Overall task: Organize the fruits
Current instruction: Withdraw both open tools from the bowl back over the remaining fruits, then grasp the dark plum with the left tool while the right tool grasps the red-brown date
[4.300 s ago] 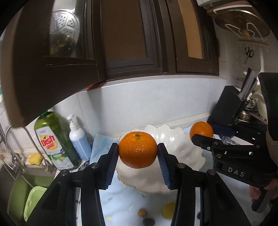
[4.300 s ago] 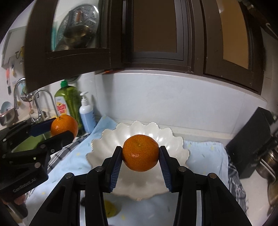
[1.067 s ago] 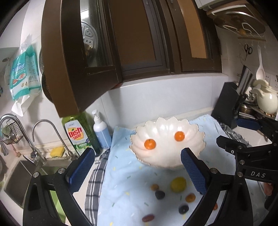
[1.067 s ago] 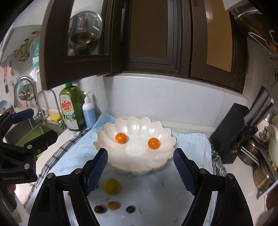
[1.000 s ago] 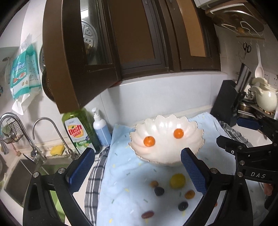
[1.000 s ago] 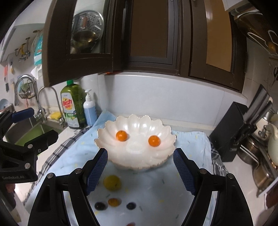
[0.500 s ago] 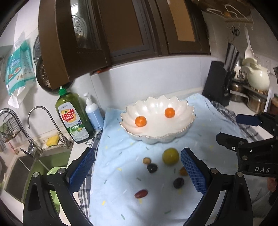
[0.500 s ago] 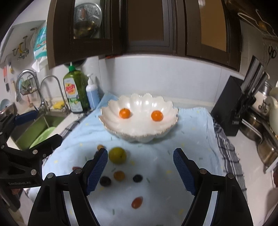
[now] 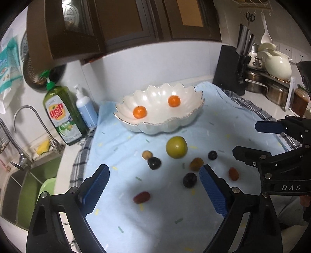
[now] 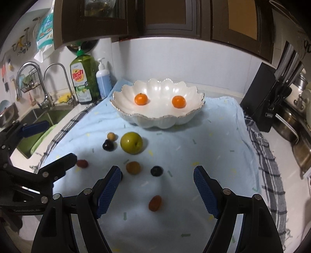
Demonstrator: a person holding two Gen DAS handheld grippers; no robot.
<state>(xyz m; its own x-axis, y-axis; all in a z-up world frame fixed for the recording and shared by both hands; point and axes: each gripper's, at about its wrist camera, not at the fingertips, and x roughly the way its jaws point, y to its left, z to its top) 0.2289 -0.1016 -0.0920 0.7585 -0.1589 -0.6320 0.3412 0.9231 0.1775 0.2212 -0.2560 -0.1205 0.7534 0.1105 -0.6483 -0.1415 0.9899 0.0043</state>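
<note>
Dark wooden cabinets point(image 10: 155, 17) span the top of the frame above a white tiled wall; the surface point(image 10: 279, 140) below is a pale kitchen worktop, covered across the centre by a light blue cloth point(image 10: 194, 155) laid over a checked towel point(image 10: 266, 155); a sink point(image 10: 38, 116) with curved taps occupies the left edge; a black knife block point(image 10: 262, 99) stands at the right, with steel pots beyond it.

A white scalloped bowl point(image 10: 155, 118) sits at centre frame on the cloth; two mandarins point(image 10: 141, 99) lie inside it, well apart; a green dish soap bottle point(image 10: 82, 77) and a blue pump bottle point(image 10: 103, 77) stand just left of the bowl.

A yellow-green round fruit point(image 10: 131, 143) lies on the cloth below the bowl; small dark, tan and red fruits point(image 10: 133, 167) are scattered around it, none touching the bowl.

The right gripper point(image 10: 155, 191) fills the lower frame, released and empty; the left gripper point(image 9: 153, 190) is likewise empty, its jaws closing with a small red fruit point(image 9: 141, 197) on the cloth seen between them, untouched.
</note>
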